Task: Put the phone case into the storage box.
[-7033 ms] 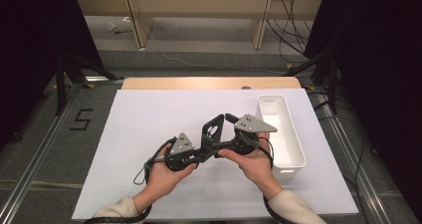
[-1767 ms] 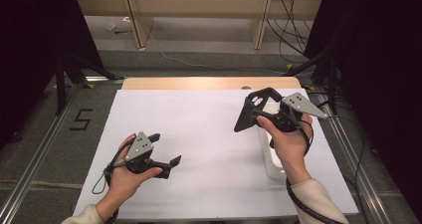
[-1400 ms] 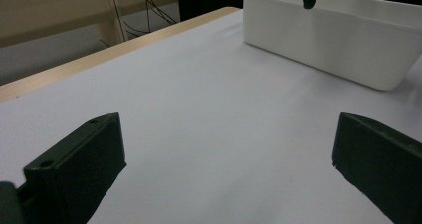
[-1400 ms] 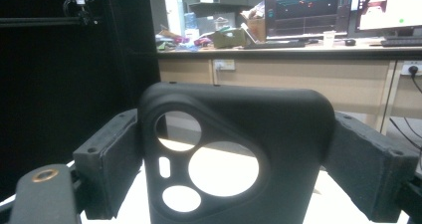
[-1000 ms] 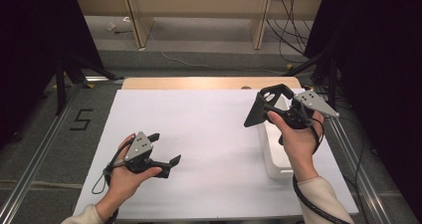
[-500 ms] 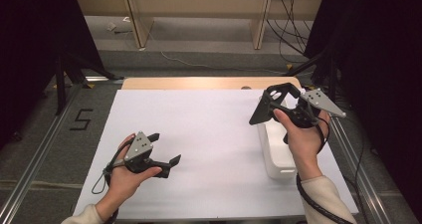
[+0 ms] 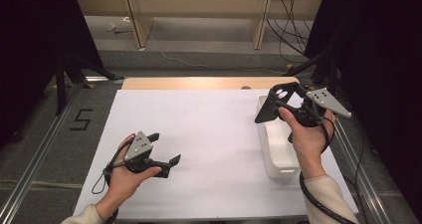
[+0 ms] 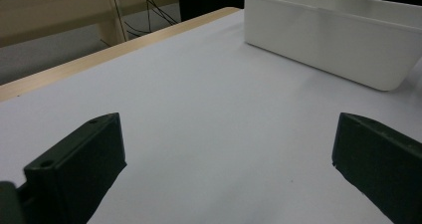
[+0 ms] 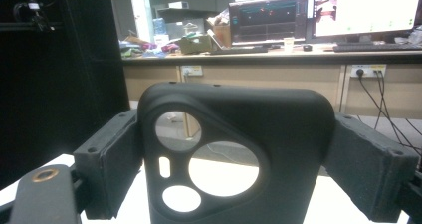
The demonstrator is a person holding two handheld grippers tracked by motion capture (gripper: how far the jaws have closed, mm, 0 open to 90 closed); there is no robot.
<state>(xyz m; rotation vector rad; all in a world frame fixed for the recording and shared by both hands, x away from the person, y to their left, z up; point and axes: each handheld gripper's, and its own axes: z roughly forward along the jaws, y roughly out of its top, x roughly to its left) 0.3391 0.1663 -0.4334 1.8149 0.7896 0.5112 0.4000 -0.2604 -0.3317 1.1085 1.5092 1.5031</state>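
The white table (image 7: pixel 209 134) is lit brightly and evenly from above, while the sides of the high view are left very dark. Soft, faint shadows are seen under the white bin (image 8: pixel 328 40). In the right gripper view, the far screens (image 9: pixel 323 10) are washed out by glare and slightly blurred.

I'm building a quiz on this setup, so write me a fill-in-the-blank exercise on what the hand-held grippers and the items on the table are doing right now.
1. The right hand-held gripper is shut on a black phone ____.
2. The phone case is held above the ____ bin.
3. The left hand-held gripper has its jaws ____ with nothing between them.
4. The bin stands on a white ____.

Missing words: case; white; open; table
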